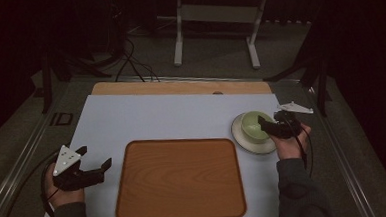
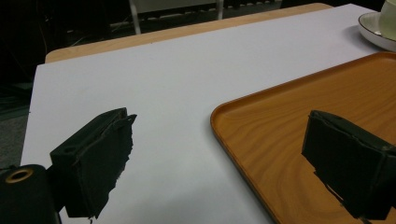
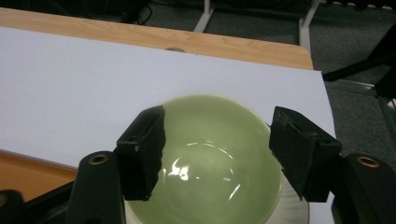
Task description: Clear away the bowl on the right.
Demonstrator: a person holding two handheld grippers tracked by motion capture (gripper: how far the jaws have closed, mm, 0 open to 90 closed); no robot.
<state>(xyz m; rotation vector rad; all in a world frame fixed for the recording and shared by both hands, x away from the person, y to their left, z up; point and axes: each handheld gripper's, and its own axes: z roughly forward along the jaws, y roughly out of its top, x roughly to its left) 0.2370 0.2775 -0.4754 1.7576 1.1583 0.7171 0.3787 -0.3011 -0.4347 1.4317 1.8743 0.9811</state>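
A pale green bowl (image 1: pixel 253 124) sits on a white saucer (image 1: pixel 243 140) at the right of the white mat. My right gripper (image 1: pixel 264 127) hangs just over the bowl's near side, held from the right by a hand. In the right gripper view its jaws (image 3: pixel 218 122) stand wide over the bowl (image 3: pixel 210 158), one over the inside and one by the rim, with no pad pressing on it. My left gripper (image 1: pixel 95 157) rests low at the front left, open and empty, beside the wooden tray (image 1: pixel 180 182). Its jaws (image 2: pixel 219 122) straddle the tray's left rim (image 2: pixel 219 122).
The white mat (image 1: pixel 156 115) covers a wooden tabletop (image 1: pixel 180 86) whose far edge shows. The empty tray (image 2: pixel 303 98) fills the front middle, and the saucer (image 2: pixel 373 32) lies beyond its far right corner. A white desk frame (image 1: pixel 211 17) and cables stand on the floor behind.
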